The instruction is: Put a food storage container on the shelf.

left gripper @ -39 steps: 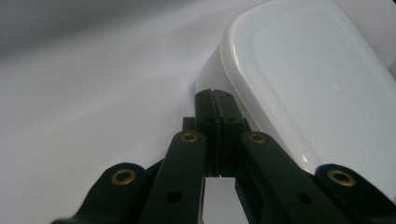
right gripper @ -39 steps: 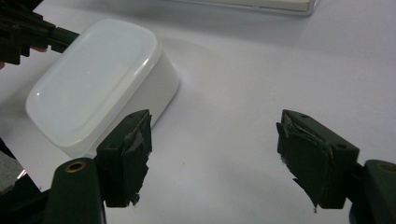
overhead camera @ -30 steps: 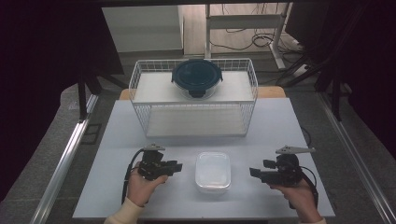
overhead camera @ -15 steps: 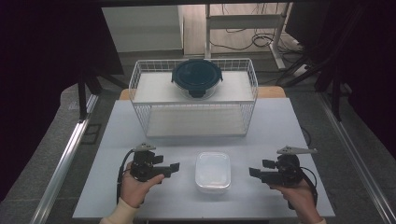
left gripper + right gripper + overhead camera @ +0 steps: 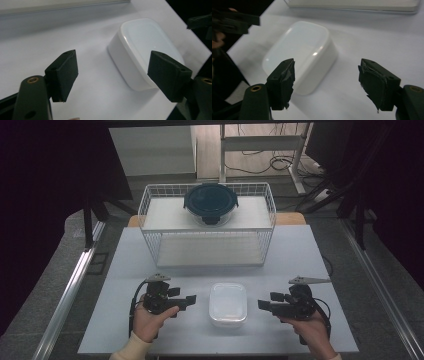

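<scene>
Two grippers are held level, one at each side of the white box (image 5: 228,303). The left gripper (image 5: 190,299) and the right gripper (image 5: 260,305) are both spread wide, having just eased slightly inward, nothing gripped. Beyond the box, a wire basket (image 5: 150,215) is seen.

1. Bare table (image 5: 125,270) is lying open between the box (image 5: 228,303) and the basket (image 5: 207,227).
2. The box is sitting between the left gripper (image 5: 189,300) and right gripper (image 5: 262,305), blocking a straight pass.
3. The basket is walling off the far edge.
</scene>
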